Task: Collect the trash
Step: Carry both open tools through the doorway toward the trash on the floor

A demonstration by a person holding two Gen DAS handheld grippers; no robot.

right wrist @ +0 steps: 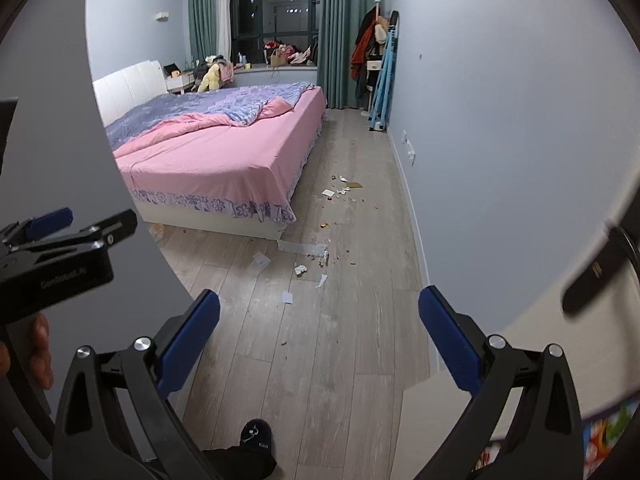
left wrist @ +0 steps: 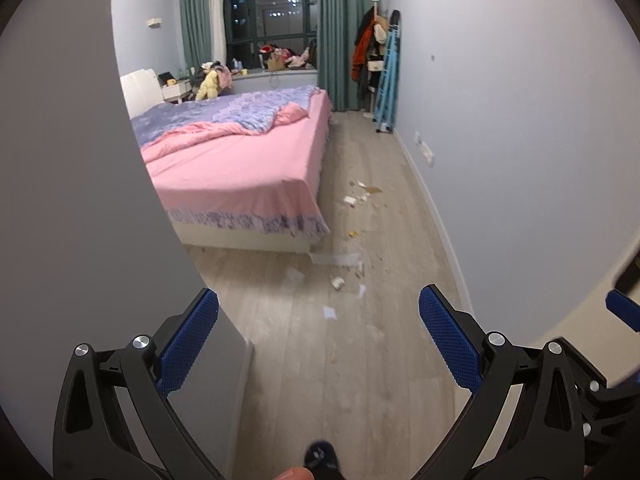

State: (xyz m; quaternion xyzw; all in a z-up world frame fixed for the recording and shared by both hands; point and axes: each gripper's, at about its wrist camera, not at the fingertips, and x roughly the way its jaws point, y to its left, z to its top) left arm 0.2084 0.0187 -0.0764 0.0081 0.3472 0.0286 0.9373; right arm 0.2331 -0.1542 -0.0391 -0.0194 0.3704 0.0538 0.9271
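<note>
A bedroom doorway, seen along two hand-held tools: the left gripper (left wrist: 319, 336), black-framed with blue textured pads, stands with its fingers spread wide and nothing between them, pointing down over the pale grey wood-plank floor (left wrist: 340, 360). The right gripper (right wrist: 319, 334), of the same build, is likewise spread fully apart and empty.

The trash lies well ahead of both tools, scattered on the floor in the aisle between the foot corner of the bed and the pale blue wall (right wrist: 500, 128). Nearest is a small white paper square (right wrist: 287, 297); beyond it sit a crumpled white tissue (right wrist: 300, 269), a torn white strip (right wrist: 322, 280) and a flat translucent plastic wrapper (right wrist: 303, 248) just beside the bed's corner. Farther along the aisle is a second cluster of white scraps and a brown cardboard piece (right wrist: 354, 185), with small yellowish crumbs strewn between the two groups.

The bed with the pink sheet (right wrist: 224, 160) carries a rumpled lilac-and-pink quilt (right wrist: 224, 110). Green curtains (right wrist: 336, 40) frame a dark window. A pale blue folding rack (right wrist: 380, 80) leans on the wall near hanging coats. A dark slipper (right wrist: 256, 434) shows at the bottom edge of the right wrist view.
</note>
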